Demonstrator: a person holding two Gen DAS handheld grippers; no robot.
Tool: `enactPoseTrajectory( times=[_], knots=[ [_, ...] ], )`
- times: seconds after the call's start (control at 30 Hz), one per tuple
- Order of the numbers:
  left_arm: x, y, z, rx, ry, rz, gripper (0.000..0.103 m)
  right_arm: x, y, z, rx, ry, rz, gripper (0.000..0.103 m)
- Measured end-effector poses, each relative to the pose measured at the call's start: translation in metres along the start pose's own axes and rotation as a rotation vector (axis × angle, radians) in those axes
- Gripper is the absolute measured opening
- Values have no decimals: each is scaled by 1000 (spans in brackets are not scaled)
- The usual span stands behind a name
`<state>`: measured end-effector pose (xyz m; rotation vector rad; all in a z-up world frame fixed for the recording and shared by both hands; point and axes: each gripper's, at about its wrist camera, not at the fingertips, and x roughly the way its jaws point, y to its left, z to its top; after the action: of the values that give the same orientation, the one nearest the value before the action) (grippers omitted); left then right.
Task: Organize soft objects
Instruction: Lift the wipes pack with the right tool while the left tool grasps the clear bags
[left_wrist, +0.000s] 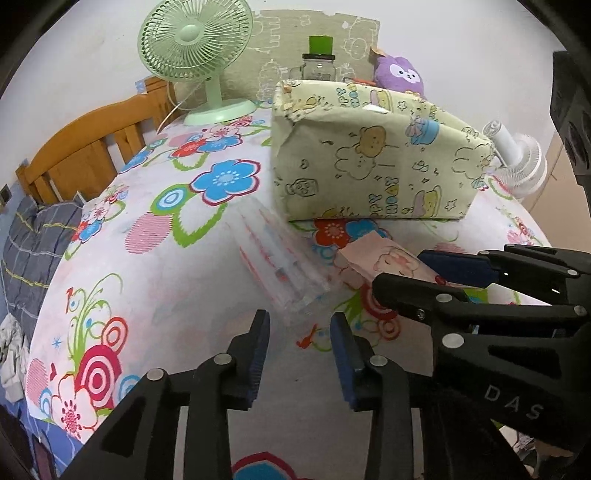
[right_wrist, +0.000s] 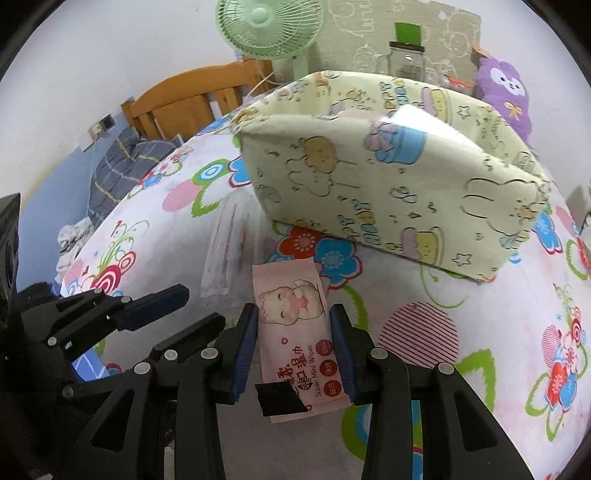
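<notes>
Step in hand, as I read it: carrying the wet wipes pack (right_wrist: 295, 332) to the fabric storage box (right_wrist: 399, 177).

Right gripper (right_wrist: 293, 350) is clenched on the pack, pads pressing both long edges. Pack sits just in front of the box, above the floral bedsheet (right_wrist: 517, 317); lifted or dragging, can't tell.

Pack long axis runs along the fingers, cat-print end pointing toward the box, taped end back at the palm.

Left gripper (left_wrist: 299, 354) is released, nothing between its pads, hovering near a clear plastic packet (left_wrist: 284, 266) lying on the sheet left of the pack.

Next move likely needs a lift over the box's near wall, then a release inside. Box already holds something white, probably tissue.
</notes>
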<state>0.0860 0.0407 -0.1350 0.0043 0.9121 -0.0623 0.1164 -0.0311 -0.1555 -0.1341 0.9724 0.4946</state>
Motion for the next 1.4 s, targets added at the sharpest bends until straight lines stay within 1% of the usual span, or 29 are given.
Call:
enactPoseTrajectory(
  times=[0.03, 0.1, 0.17, 0.2, 0.23, 0.33, 0.43, 0.6, 0.67, 0.8, 0.93, 1.03, 1.23, 1.4],
  knots=[
    [0, -1, 1, -2, -4, -2, 40, -1, 0, 1, 4, -3, -8, 42],
    [0, -1, 5, -15, -10, -3, 43, -5, -2, 3, 9, -13, -24, 42],
    [2, 1, 9, -39, -12, -1, 48, -7, -4, 6, 19, -20, -34, 42],
    [3, 2, 11, -47, -12, 0, 53, -8, -5, 7, 25, -22, -39, 42],
    [4, 3, 13, -56, -13, 4, 54, -7, -6, 8, 30, -23, -45, 42],
    [8, 5, 17, -67, -13, -1, 55, -3, -7, 11, 57, -13, -60, 42],
    [14, 5, 21, -68, -6, -7, 55, 1, -10, 13, 90, -8, -55, 42],
    [25, 6, 27, -75, 3, 12, 55, 7, -10, 18, 115, -6, -61, 42],
    [30, 7, 27, -87, 7, 17, 54, 12, -10, 20, 126, -2, -64, 42],
    [30, 6, 26, -68, -9, 34, 45, 17, -7, 21, 132, 2, -64, 42],
    [28, 6, 23, -62, -15, 21, 36, 19, -3, 21, 126, 6, -51, 43],
    [24, 6, 21, -65, -13, 12, 31, 18, -1, 19, 128, 8, -37, 43],
    [13, 3, 11, -69, -12, 23, 25, 14, 4, 12, 120, 10, -29, 43],
    [-1, -4, 4, -59, -27, 19, 24, 3, 3, 3, 124, -2, -33, 43]
  ],
)
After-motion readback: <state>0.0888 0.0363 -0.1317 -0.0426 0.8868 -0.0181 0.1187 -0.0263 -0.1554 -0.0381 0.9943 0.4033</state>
